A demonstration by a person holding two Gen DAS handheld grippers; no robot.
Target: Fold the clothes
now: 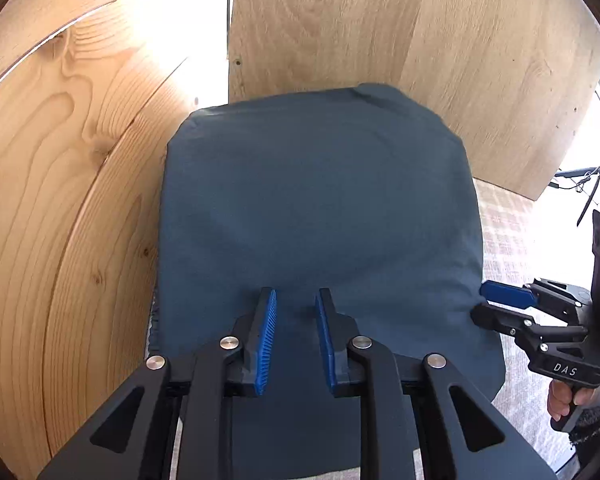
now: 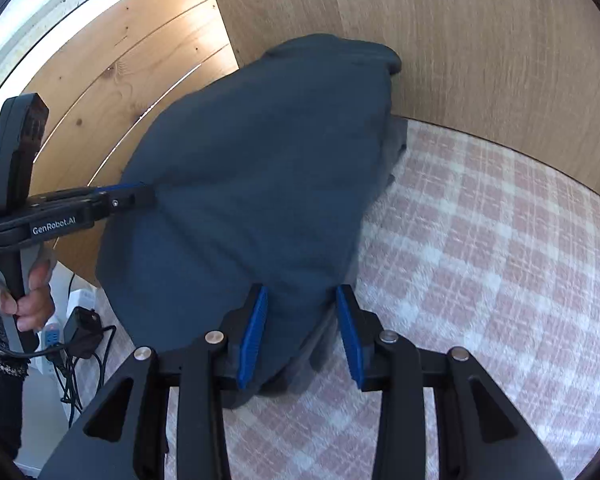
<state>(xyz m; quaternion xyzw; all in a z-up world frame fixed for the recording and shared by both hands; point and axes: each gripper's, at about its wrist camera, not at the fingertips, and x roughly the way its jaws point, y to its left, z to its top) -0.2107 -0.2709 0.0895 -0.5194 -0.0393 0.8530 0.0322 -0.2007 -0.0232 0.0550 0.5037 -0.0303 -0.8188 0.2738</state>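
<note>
While both jaws stand open, the folded dark blue cotton garment fills mid-frame.
Left gripper and right gripper straddle its near edge (pink checked cloth lower right).

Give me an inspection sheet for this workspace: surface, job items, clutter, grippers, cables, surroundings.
Surface: pink-and-white checked cover, mostly bare to the right of the garment.
Job's things: one dark blue garment, folded into a rough rectangle, its far edge against the wooden panel.
Clutter: nothing seen on the cover.
Grippers: left hand-held gripper open, fingers over the garment's near edge; right hand-held gripper open, fingers astride the garment's near right corner. Whether either touches the cloth cannot be told.
Cables: black cables, a black adapter and a white power strip on the floor, left of the bed.
Surroundings: pine boards on the left.
</note>
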